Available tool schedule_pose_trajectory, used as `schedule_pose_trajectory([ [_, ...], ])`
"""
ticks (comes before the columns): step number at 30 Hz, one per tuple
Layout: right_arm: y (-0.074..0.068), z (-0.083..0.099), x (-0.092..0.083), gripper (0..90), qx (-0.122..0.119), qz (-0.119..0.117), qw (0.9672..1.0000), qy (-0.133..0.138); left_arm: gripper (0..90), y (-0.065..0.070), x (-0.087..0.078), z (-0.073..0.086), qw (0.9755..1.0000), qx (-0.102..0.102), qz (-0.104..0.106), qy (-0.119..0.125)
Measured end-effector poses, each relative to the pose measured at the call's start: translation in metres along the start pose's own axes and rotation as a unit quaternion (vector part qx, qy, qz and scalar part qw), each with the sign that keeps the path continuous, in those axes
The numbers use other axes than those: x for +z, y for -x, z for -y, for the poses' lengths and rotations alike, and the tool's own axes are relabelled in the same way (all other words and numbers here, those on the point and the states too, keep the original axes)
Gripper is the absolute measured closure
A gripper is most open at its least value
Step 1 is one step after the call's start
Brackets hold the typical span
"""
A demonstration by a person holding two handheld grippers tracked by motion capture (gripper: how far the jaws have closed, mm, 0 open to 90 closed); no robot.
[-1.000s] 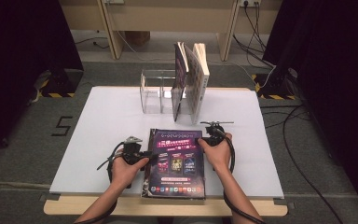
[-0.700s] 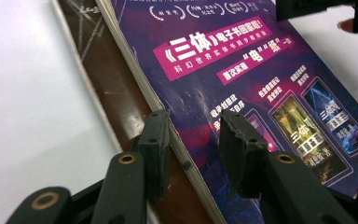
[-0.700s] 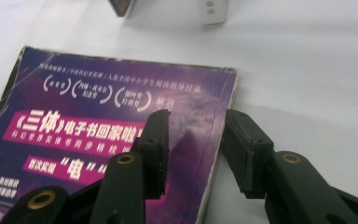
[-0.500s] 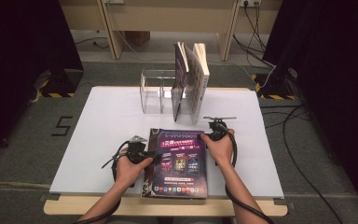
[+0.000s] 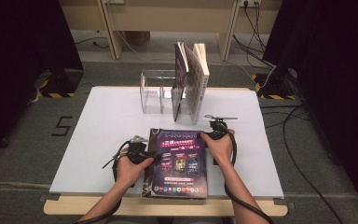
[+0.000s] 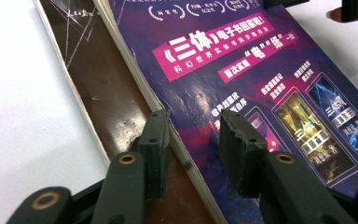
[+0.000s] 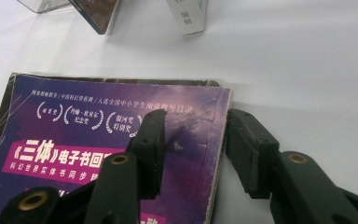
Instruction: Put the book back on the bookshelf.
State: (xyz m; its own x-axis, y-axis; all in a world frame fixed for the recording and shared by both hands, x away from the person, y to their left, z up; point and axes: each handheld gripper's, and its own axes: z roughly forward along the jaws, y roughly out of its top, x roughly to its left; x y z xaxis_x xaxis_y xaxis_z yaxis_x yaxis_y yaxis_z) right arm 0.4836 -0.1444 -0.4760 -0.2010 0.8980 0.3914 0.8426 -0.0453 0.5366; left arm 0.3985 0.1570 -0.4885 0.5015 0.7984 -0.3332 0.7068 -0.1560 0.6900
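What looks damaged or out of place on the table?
The purple book lies flat with its cover scratched and creased; in the left gripper view its brown flap sticks out beyond the page edge, scuffed with white scratches. Behind it, the standing books lean against the clear holder rather than standing straight.
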Motion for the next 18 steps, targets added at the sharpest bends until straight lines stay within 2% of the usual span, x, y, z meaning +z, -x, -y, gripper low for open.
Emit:
schedule_pose_trajectory([
  [4,0.004,-0.002,-0.005,65.4,0.000,-0.011,0.9999,0.001,64.2,0.000,0.000,-0.001,1.0000,0.003,0.000,-0.002],
  [13,0.006,0.000,-0.012,66.3,0.019,-0.032,0.9993,0.008,64.3,0.000,0.000,-0.001,1.0000,0.005,0.000,-0.003],
  [18,0.009,0.004,-0.012,66.1,0.033,-0.040,0.9987,-0.002,64.3,0.000,0.000,-0.001,1.0000,0.004,-0.001,-0.003],
])
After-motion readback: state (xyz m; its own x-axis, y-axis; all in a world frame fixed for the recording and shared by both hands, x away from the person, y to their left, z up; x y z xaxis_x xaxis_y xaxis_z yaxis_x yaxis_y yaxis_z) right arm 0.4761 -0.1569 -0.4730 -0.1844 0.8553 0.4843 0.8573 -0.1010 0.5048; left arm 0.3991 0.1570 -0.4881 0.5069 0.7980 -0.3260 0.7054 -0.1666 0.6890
